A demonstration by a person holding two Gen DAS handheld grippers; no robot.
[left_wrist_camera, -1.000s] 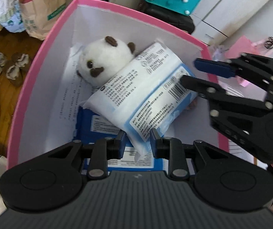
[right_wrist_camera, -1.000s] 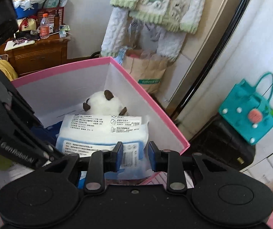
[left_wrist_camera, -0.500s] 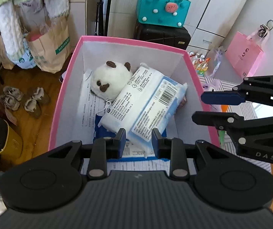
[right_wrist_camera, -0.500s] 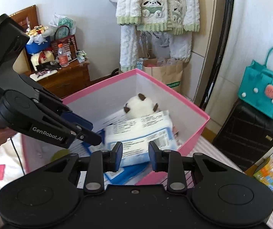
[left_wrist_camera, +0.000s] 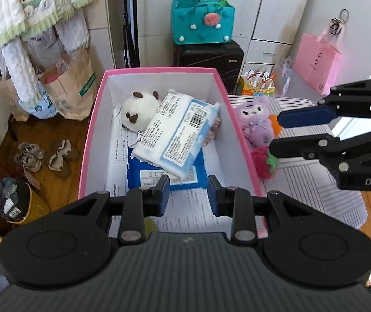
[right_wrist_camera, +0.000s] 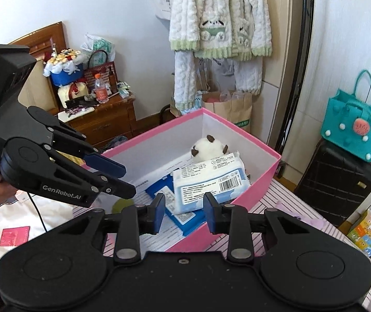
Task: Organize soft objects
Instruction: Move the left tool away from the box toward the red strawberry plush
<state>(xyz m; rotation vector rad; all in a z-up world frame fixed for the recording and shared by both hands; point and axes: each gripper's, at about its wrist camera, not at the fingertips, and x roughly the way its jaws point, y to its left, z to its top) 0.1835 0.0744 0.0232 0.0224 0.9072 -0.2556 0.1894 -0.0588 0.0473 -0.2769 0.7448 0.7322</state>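
A pink box (left_wrist_camera: 92, 119) (right_wrist_camera: 253, 189) holds a white panda plush (left_wrist_camera: 140, 106) (right_wrist_camera: 207, 149), a white-and-blue tissue pack (left_wrist_camera: 177, 135) (right_wrist_camera: 211, 179) lying across it, and a dark blue pack (left_wrist_camera: 164, 175) (right_wrist_camera: 177, 214) beneath. My left gripper (left_wrist_camera: 188, 193) is open and empty, above the box's near end; it also shows in the right wrist view (right_wrist_camera: 127, 178). My right gripper (right_wrist_camera: 183, 209) is open and empty, outside the box's right side; it also shows in the left wrist view (left_wrist_camera: 273, 132). A purple plush (left_wrist_camera: 257, 119) and a red strawberry plush (left_wrist_camera: 263, 160) lie on the striped cloth right of the box.
A striped cloth surface (left_wrist_camera: 315, 182) lies right of the box. A black suitcase (left_wrist_camera: 209, 57) with a teal bag (left_wrist_camera: 202, 22) stands behind. Paper bags (left_wrist_camera: 68, 88), slippers (left_wrist_camera: 45, 153) and a yellow bin (left_wrist_camera: 16, 202) sit on the wooden floor at left. A wooden cabinet (right_wrist_camera: 102, 119) stands further off.
Both grippers have let go of the tissue pack and drawn back and up from the box. The pack now rests inside on the panda plush and blue pack.
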